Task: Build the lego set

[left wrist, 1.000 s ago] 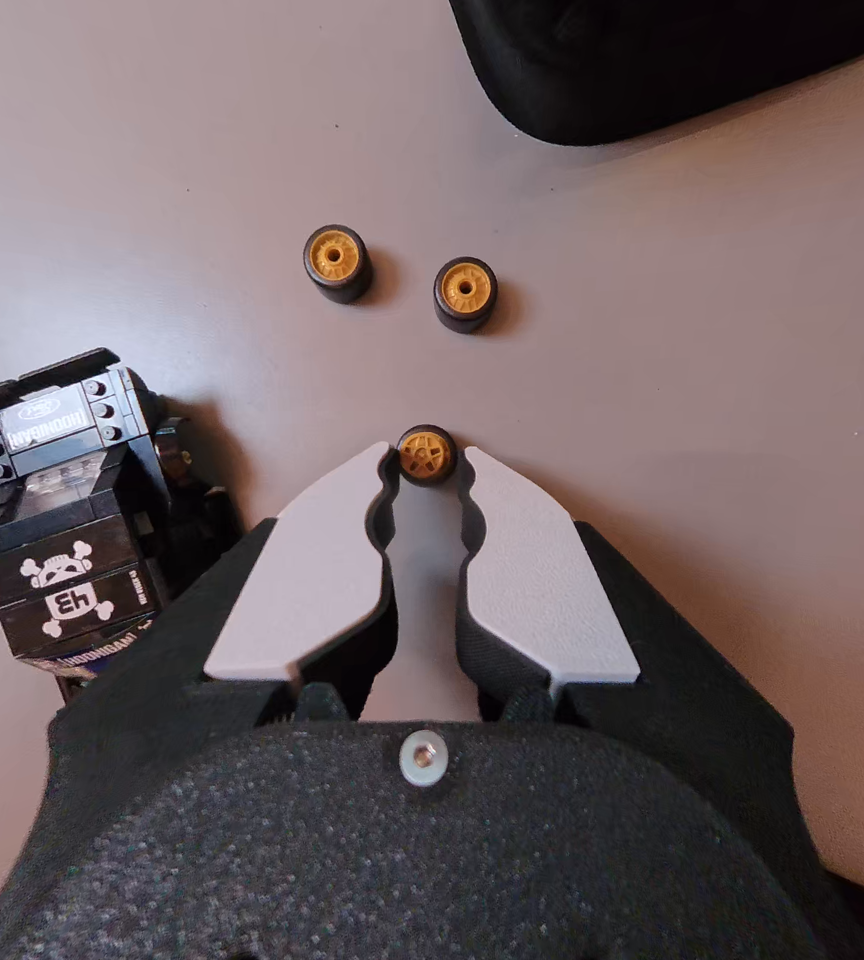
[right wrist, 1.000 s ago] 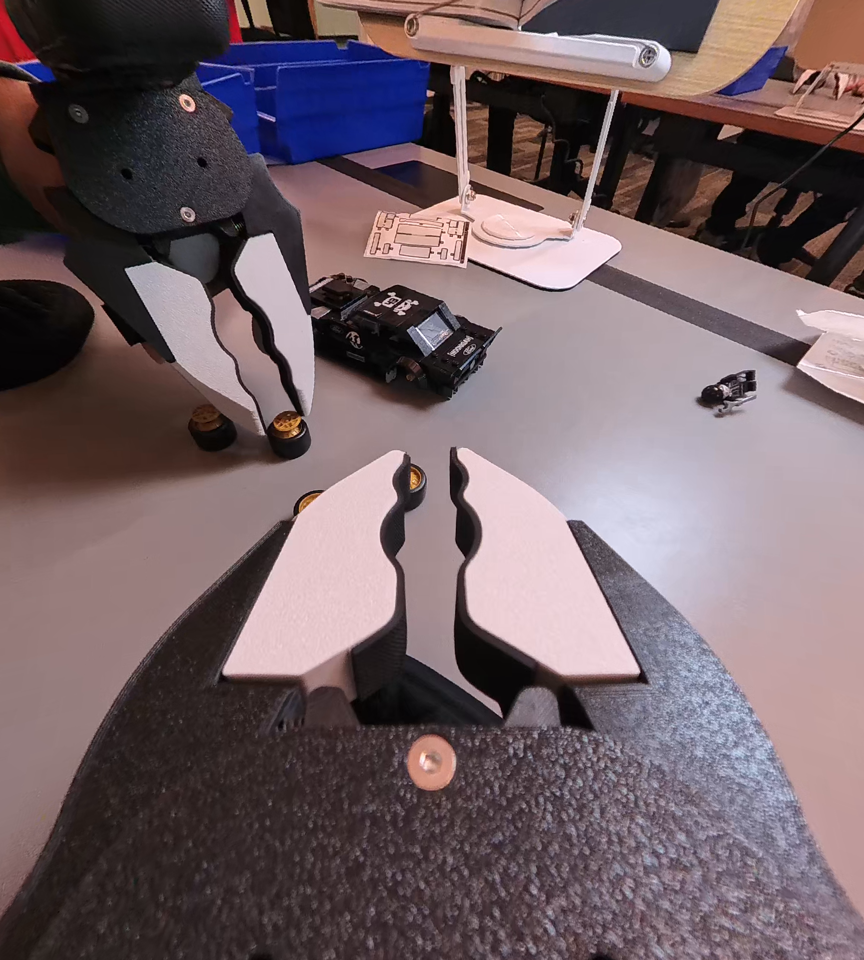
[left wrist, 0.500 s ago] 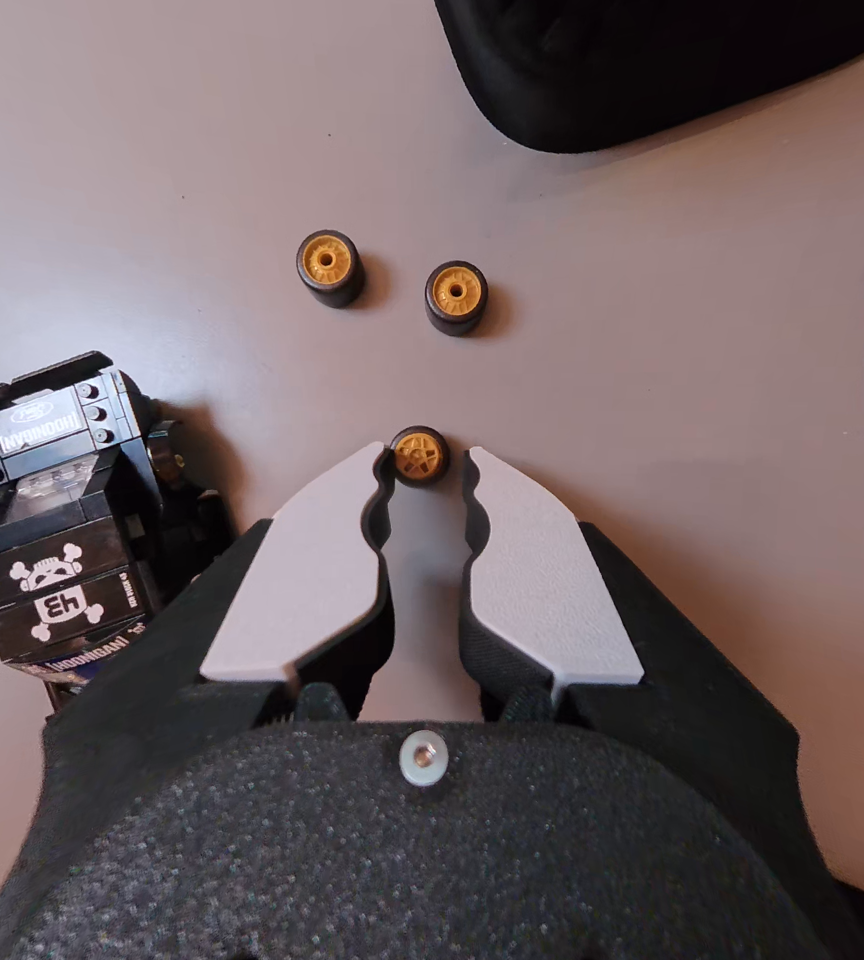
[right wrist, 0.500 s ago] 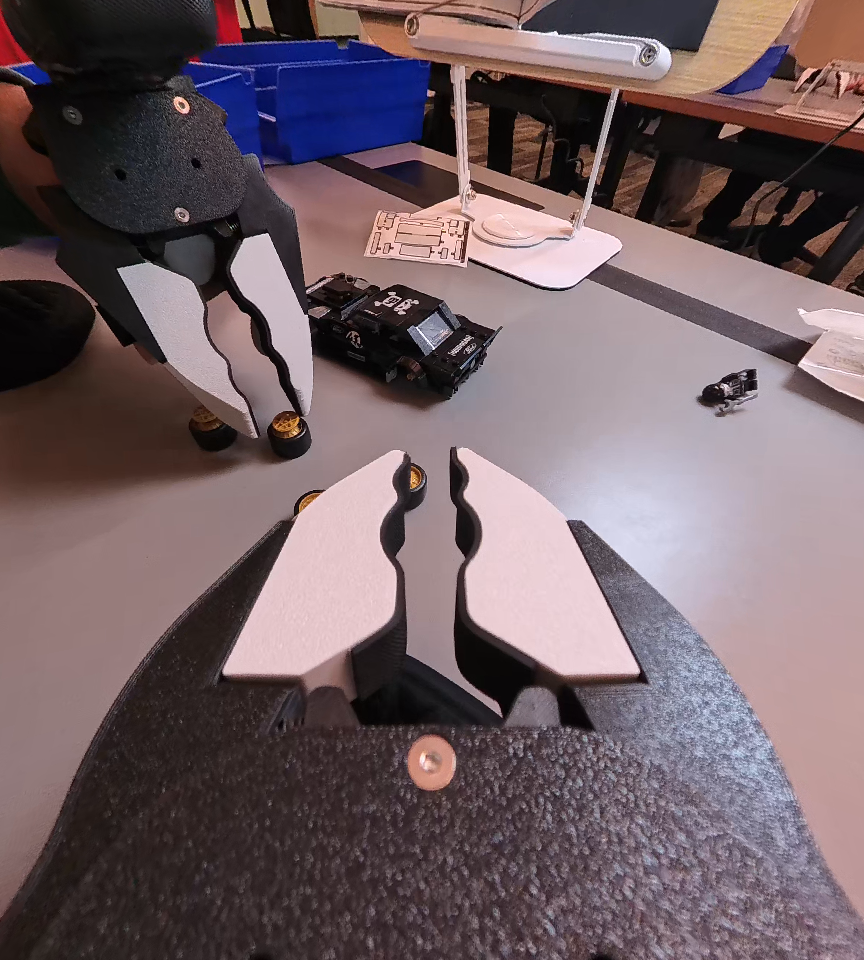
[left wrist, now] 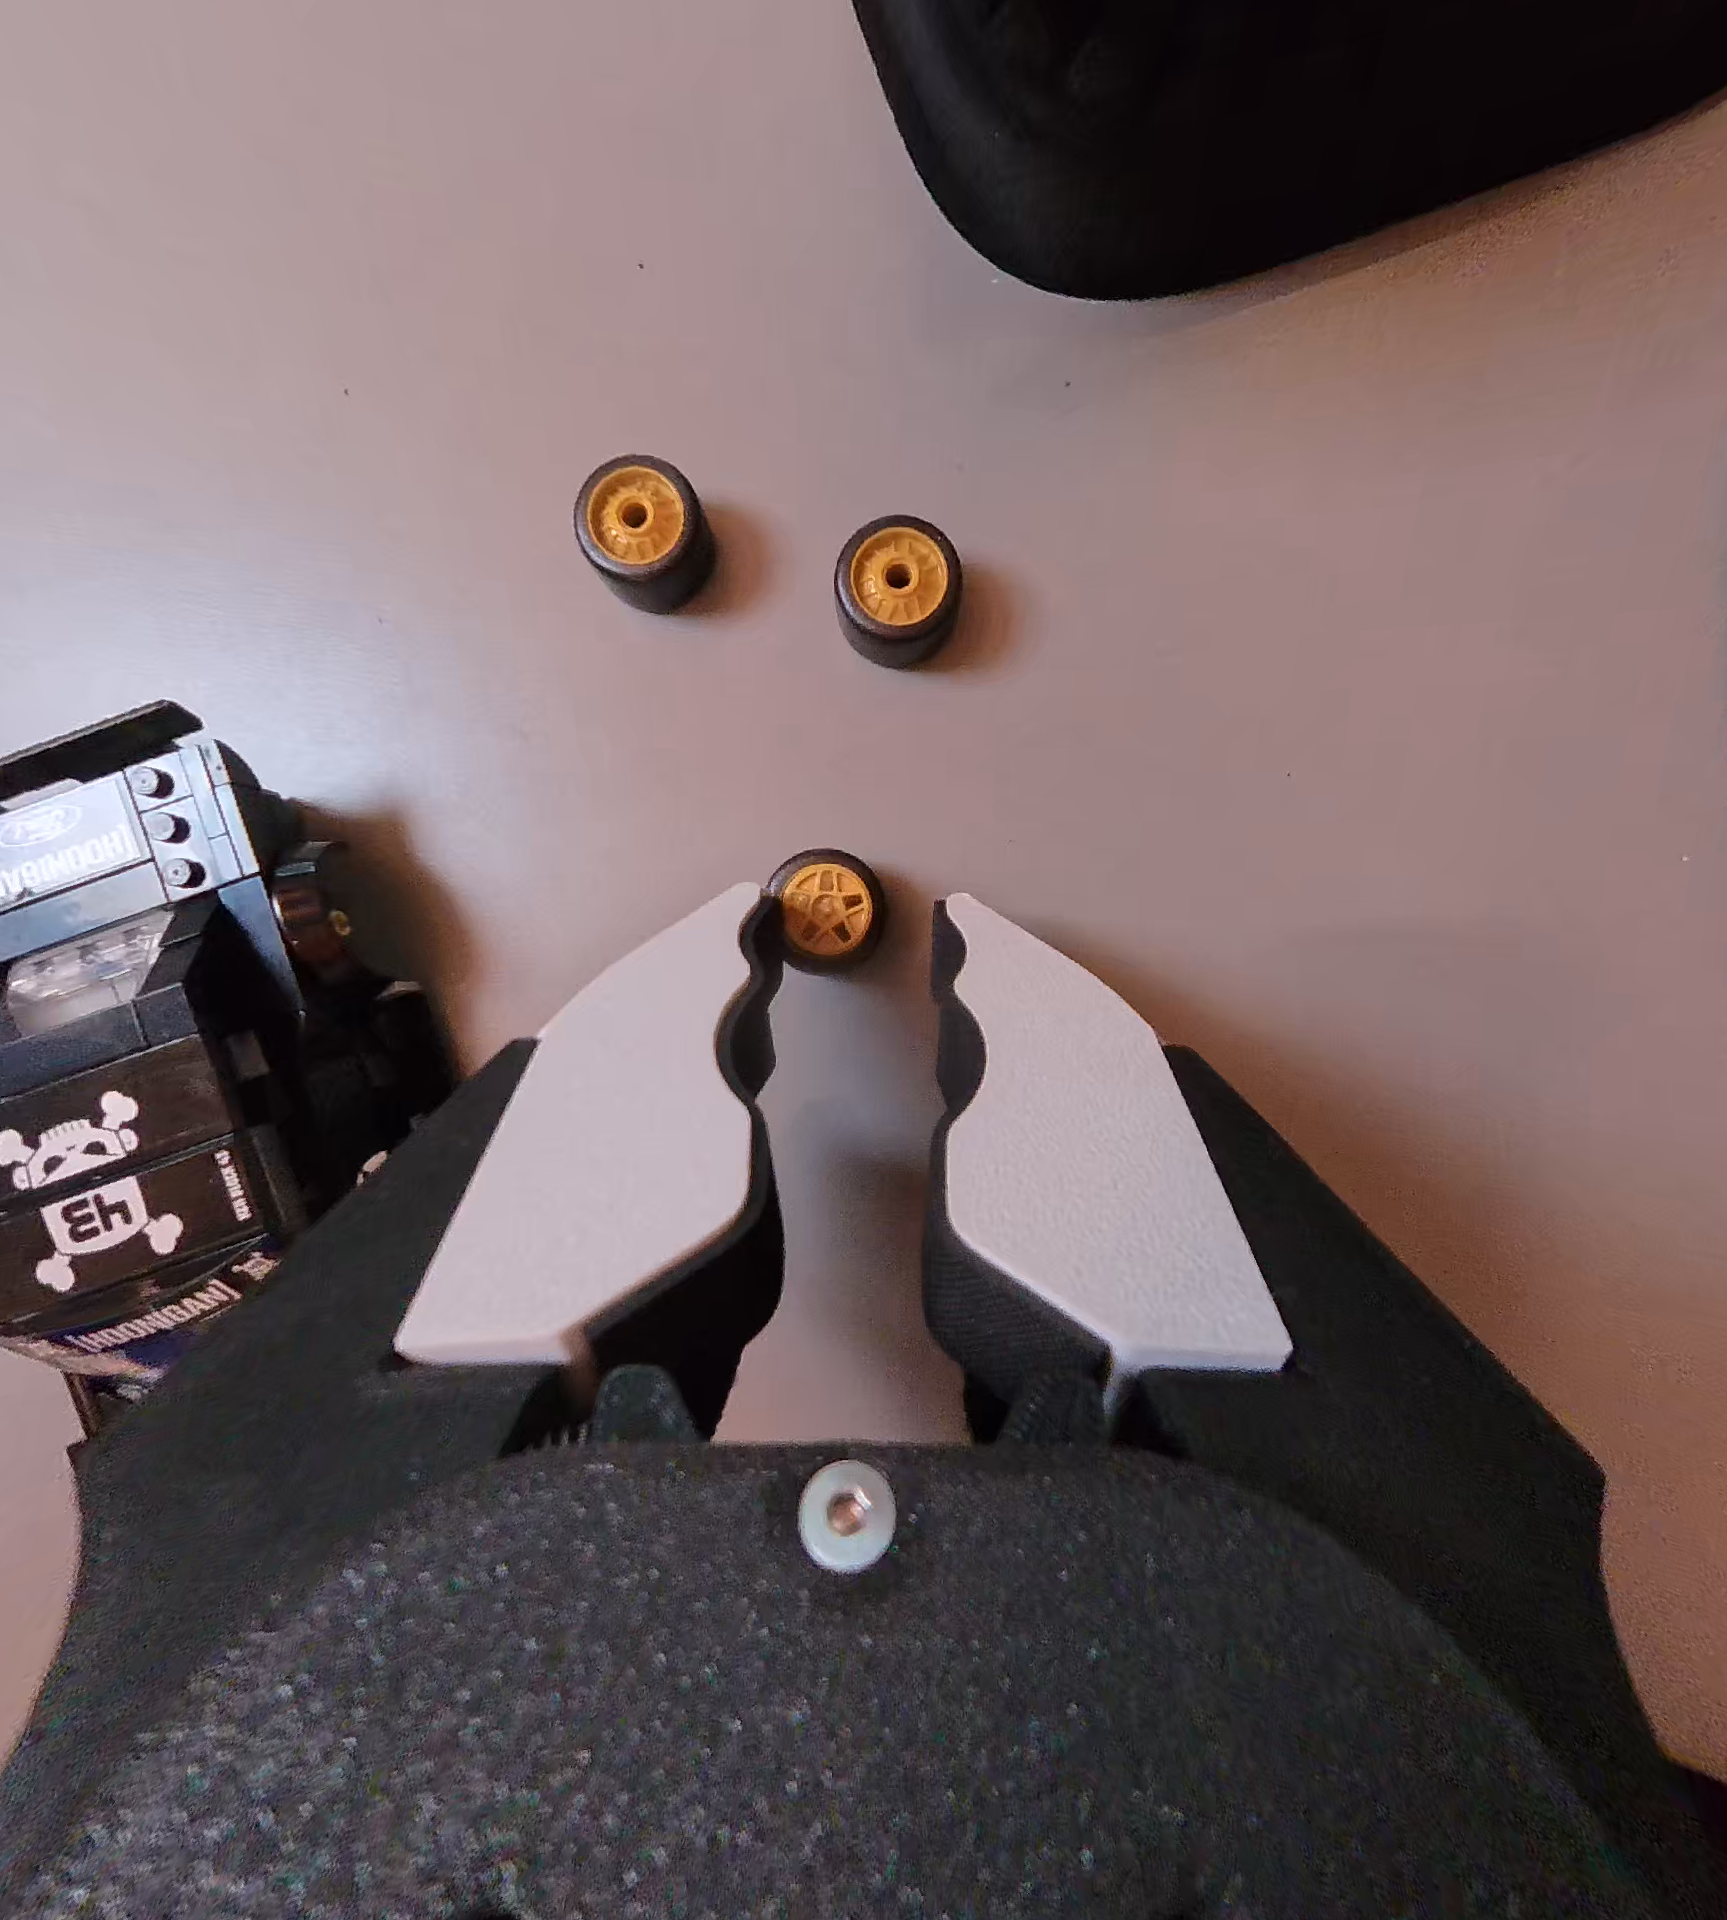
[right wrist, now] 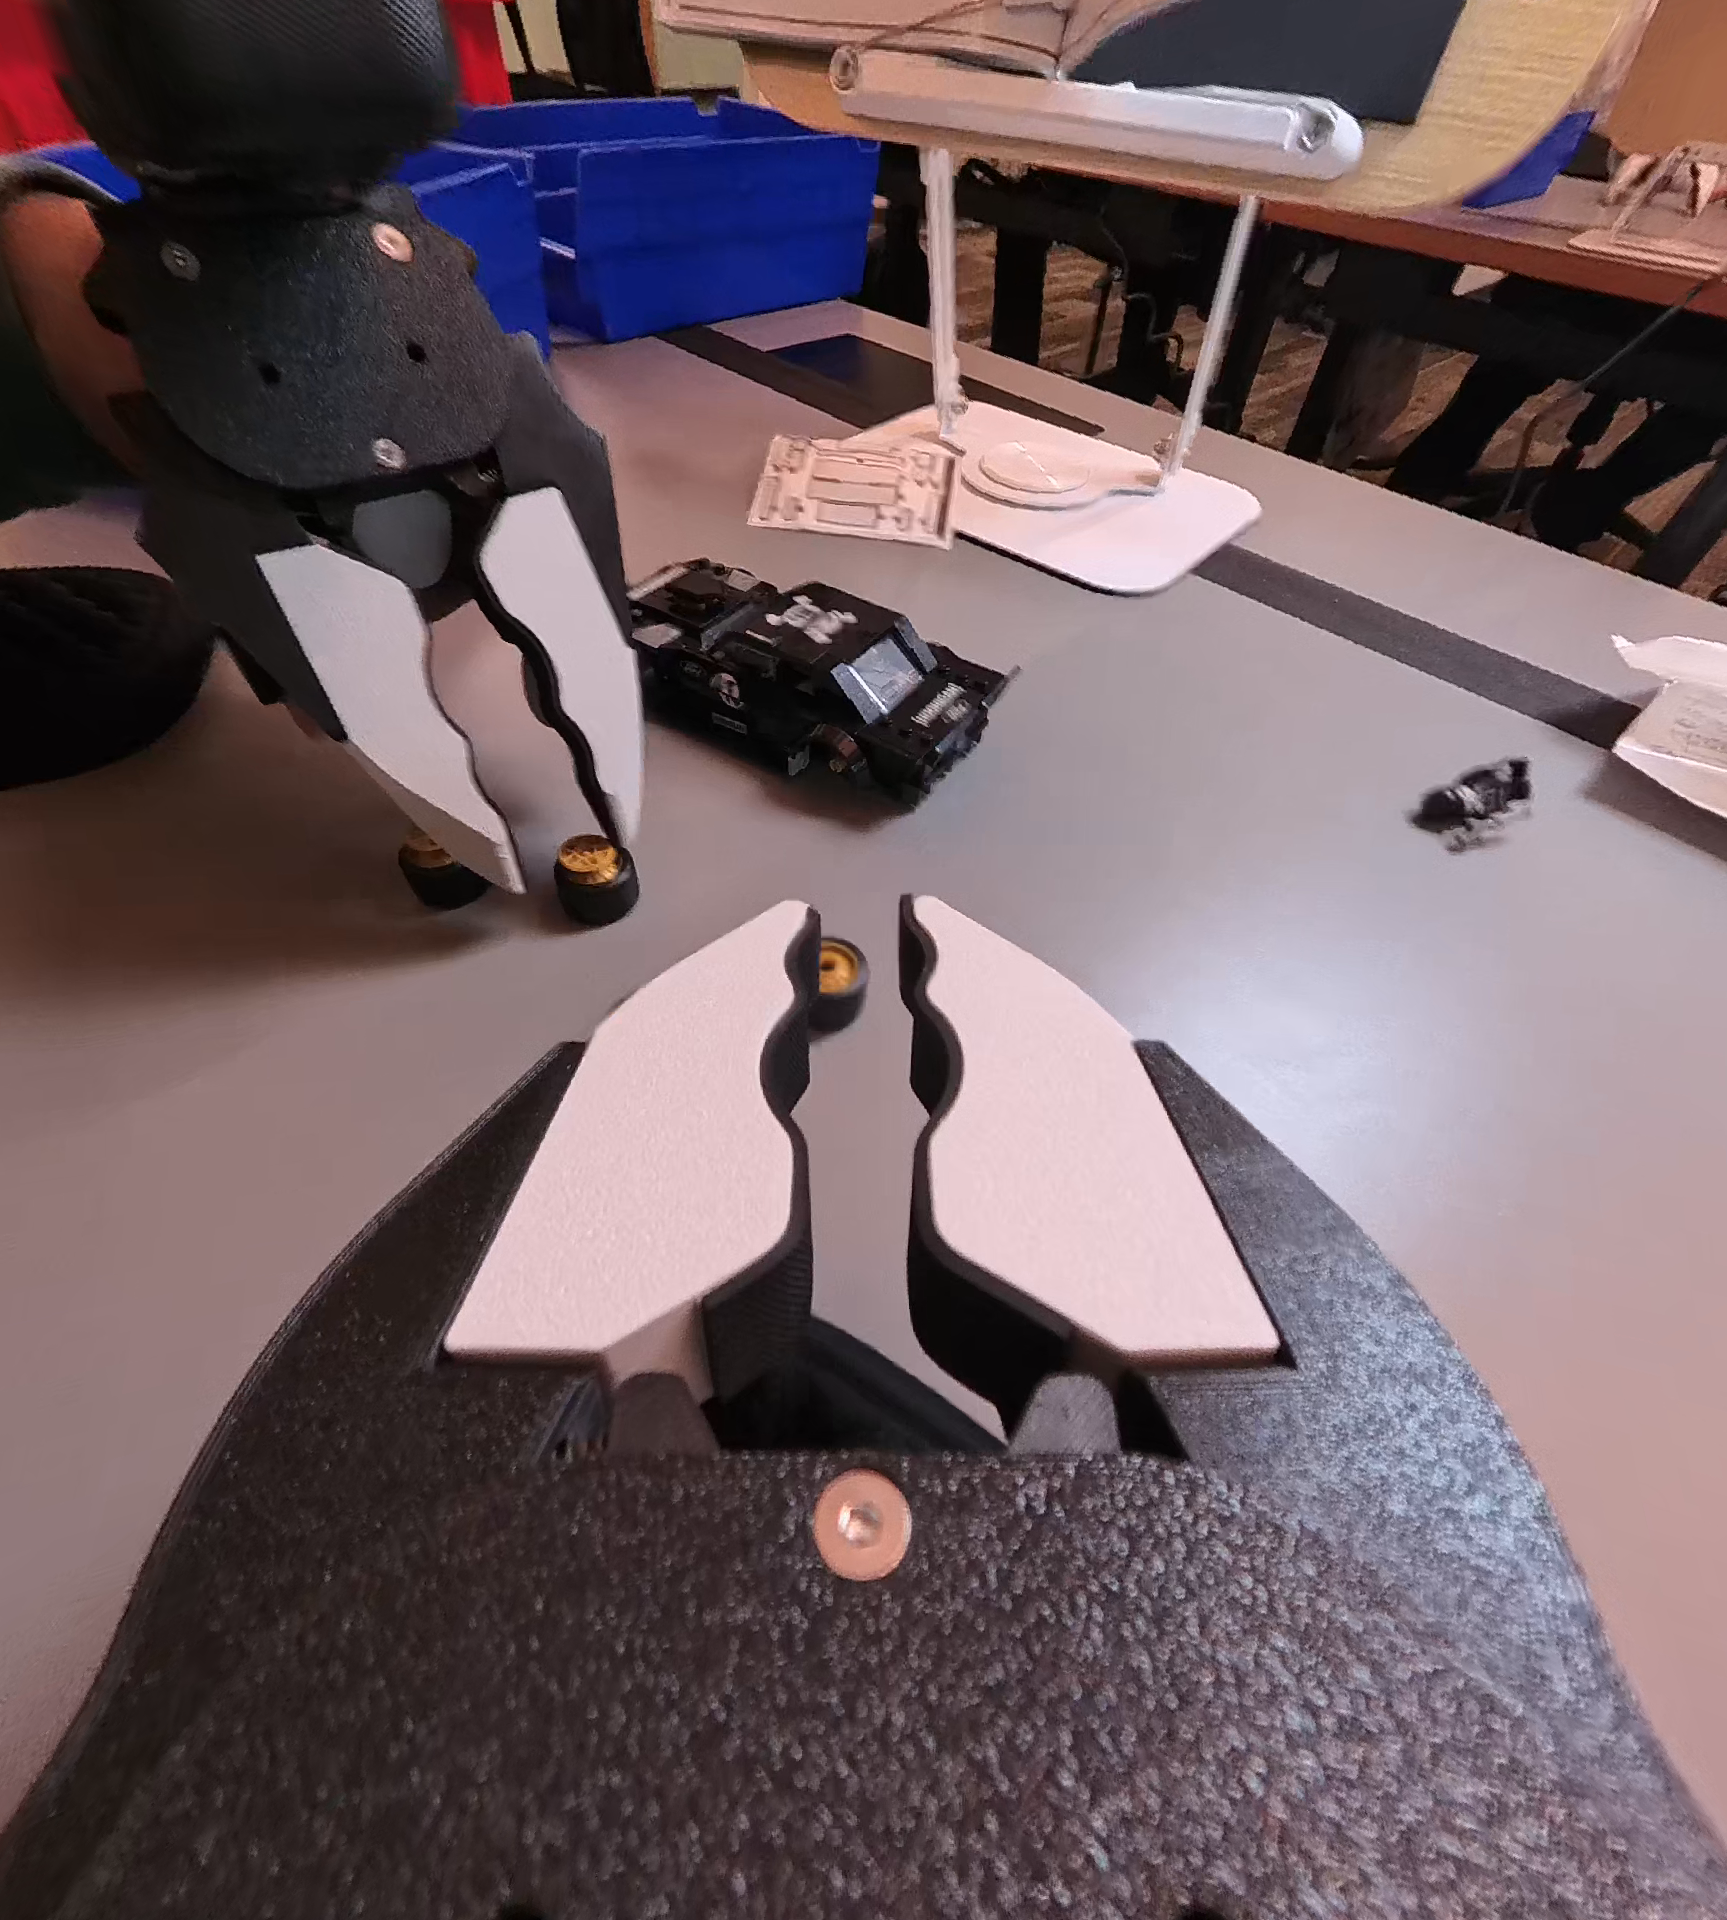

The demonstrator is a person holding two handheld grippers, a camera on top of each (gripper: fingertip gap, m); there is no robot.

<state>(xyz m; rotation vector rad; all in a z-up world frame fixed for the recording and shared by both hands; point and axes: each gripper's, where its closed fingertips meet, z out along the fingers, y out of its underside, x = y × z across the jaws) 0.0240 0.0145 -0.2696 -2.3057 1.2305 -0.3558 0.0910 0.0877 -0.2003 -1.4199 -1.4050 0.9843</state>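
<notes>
Left wrist view: left gripper (left wrist: pixel 848 906) jaws parted, star-hub wheel (left wrist: pixel 825 912) touching left jaw.

Counted, left wrist view: three gold-hubbed wheels – near wheel (left wrist: pixel 826 912), far left wheel (left wrist: pixel 643 532), far right wheel (left wrist: pixel 898 587).
Counted, right wrist view: one black car (right wrist: pixel 817 670), one sticker sheet (right wrist: pixel 854 488), one white stand (right wrist: pixel 1129 520), one small black piece (right wrist: pixel 1472 800), two grippers – left gripper (right wrist: pixel 568 857), right gripper (right wrist: pixel 859 914).

Wheels (left wrist: pixel 826 912): black tyres, gold hubs. Car (right wrist: pixel 817 675): black, white skull-and-crossbones motif. Worktop (left wrist: pixel 319 312): plain grey. Bins (right wrist: pixel 693 197): blue.
</notes>
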